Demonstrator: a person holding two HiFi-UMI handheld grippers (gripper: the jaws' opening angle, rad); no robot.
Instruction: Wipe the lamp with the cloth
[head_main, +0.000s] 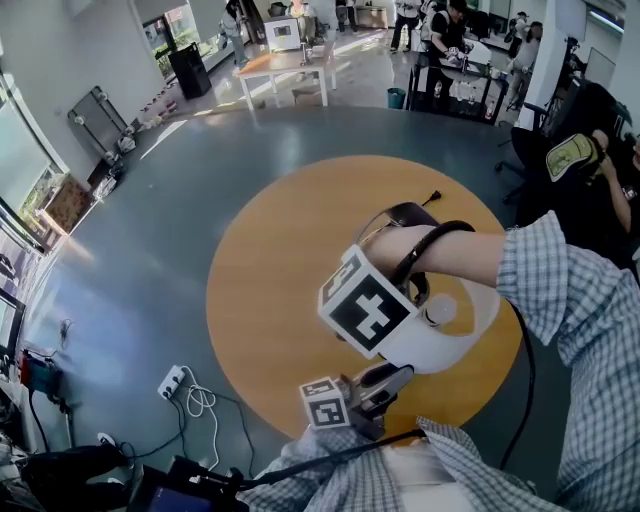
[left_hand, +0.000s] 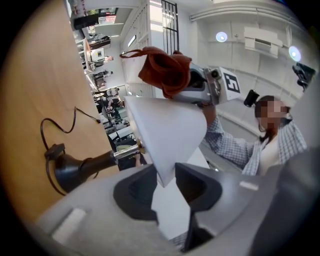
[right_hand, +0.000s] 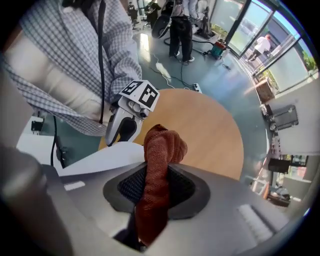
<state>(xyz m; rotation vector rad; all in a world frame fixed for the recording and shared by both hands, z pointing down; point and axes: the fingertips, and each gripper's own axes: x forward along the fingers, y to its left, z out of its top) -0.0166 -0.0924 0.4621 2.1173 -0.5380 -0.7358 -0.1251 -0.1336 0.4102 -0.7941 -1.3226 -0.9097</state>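
Wiping is judged to be under way: a rust-red, coarsely woven cloth (right_hand: 162, 150) is pinched, bunched, in the jaws of the right gripper (right_hand: 155, 187) and seems to touch the smooth white conical shade (left_hand: 165, 135) of the lamp (head_main: 455, 335), at the near right of the round wooden table (head_main: 280, 260). The shade's thin rim is clamped by the jaws of the left gripper (left_hand: 170, 182); a glossy black flared base (left_hand: 67, 170) and thin black cord (left_hand: 60, 125) lie beyond. Next, a sweep of the cloth across the shade's curved face is called for, with the rim held steady.
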